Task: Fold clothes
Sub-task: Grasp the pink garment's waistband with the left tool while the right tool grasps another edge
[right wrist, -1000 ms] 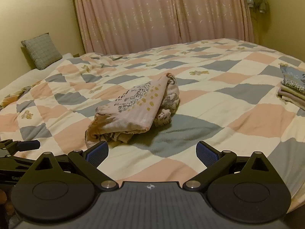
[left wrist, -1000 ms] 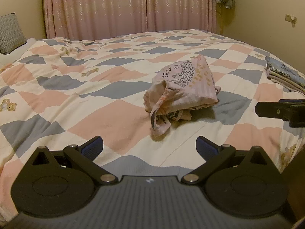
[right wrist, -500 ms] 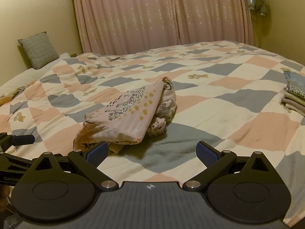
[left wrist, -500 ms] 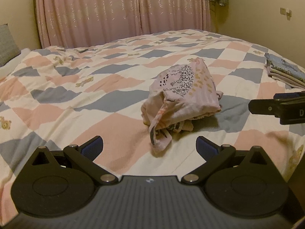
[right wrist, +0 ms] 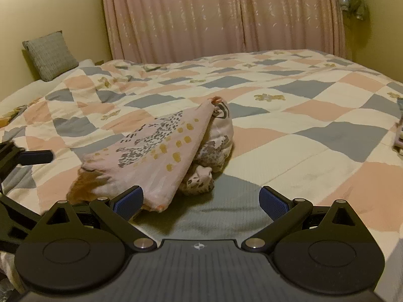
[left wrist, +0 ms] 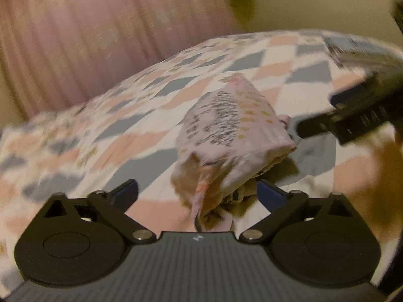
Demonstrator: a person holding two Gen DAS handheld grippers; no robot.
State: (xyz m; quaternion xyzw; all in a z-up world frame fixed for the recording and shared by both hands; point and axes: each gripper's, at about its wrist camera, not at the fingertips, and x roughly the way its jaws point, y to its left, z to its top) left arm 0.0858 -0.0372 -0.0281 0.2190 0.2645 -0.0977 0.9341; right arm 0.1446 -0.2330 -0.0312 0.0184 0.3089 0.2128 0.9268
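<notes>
A crumpled pale pink garment (left wrist: 231,136) with a black speckled print and yellow dots lies bunched on the checked quilt (left wrist: 141,125). My left gripper (left wrist: 197,193) is open, and the garment's near end hangs between its blue-padded fingers (left wrist: 126,192); this view is blurred and tilted. From the right wrist view the same garment (right wrist: 161,151) lies just ahead, its near corner beside the left pad of my open right gripper (right wrist: 201,201). The right gripper also shows in the left wrist view as a dark bar (left wrist: 347,118) beyond the garment. The left gripper's finger (right wrist: 35,156) pokes in at the left edge.
The quilt (right wrist: 302,125) in pink, grey and cream squares covers a wide bed. Pink curtains (right wrist: 221,17) hang behind it. A grey cushion (right wrist: 49,55) leans at the far left. The edge of a stack of folded clothes (right wrist: 399,138) shows at the right.
Both grippers have moved closer to the garment. The left one has tilted and swung so the garment's near end now lies between its fingers. Its view is blurred by motion.
</notes>
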